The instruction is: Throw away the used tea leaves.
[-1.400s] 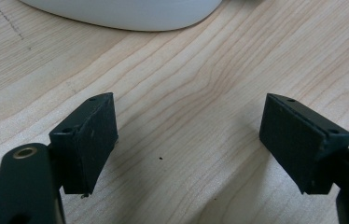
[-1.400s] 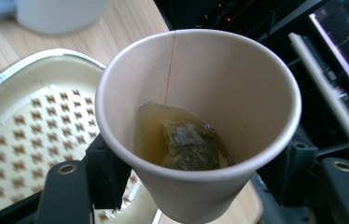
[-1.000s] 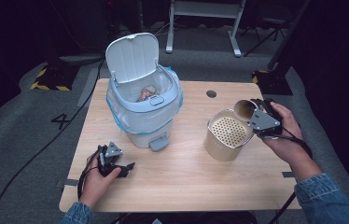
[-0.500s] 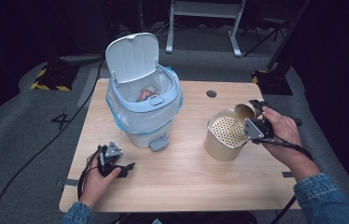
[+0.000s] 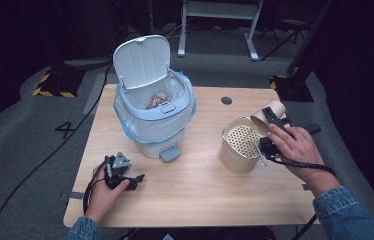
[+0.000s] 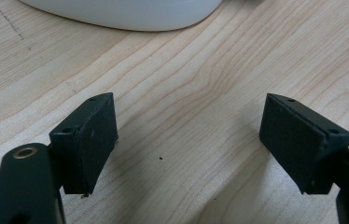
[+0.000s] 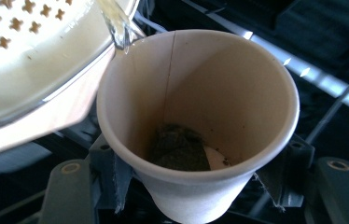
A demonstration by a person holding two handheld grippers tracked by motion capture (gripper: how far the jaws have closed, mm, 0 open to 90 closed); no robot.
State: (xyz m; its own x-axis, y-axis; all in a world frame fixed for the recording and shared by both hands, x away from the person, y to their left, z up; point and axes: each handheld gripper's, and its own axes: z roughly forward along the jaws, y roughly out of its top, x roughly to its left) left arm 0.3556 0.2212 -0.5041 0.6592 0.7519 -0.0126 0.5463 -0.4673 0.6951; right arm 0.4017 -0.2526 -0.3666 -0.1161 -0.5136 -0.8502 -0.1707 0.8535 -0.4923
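My right gripper (image 5: 271, 128) is shut on a tan paper cup (image 5: 271, 110), tipped over the rim of a gold canister (image 5: 236, 156) with a perforated strainer top (image 5: 241, 137). In the right gripper view the cup (image 7: 196, 93) sits between the jaws of my right gripper (image 7: 196, 189). A dark wet lump (image 7: 178, 148) lies at the cup's bottom, and a thin stream of liquid (image 7: 118, 29) runs off its lip onto the strainer (image 7: 18, 42). My left gripper (image 5: 123, 175) rests low on the wooden table (image 5: 195, 200), and my left gripper (image 6: 186, 140) stands open with bare wood between its jaws.
A white pedal bin (image 5: 155, 125) with a blue liner stands at the table's back left, its lid (image 5: 142, 61) raised and scraps inside; its base (image 6: 126, 11) lies just ahead of the left gripper. A cable hole (image 5: 226, 100) sits behind the canister.
The right hand has come down and closer to the canister, tipping the cup further over the strainer. The left hand has stayed put.
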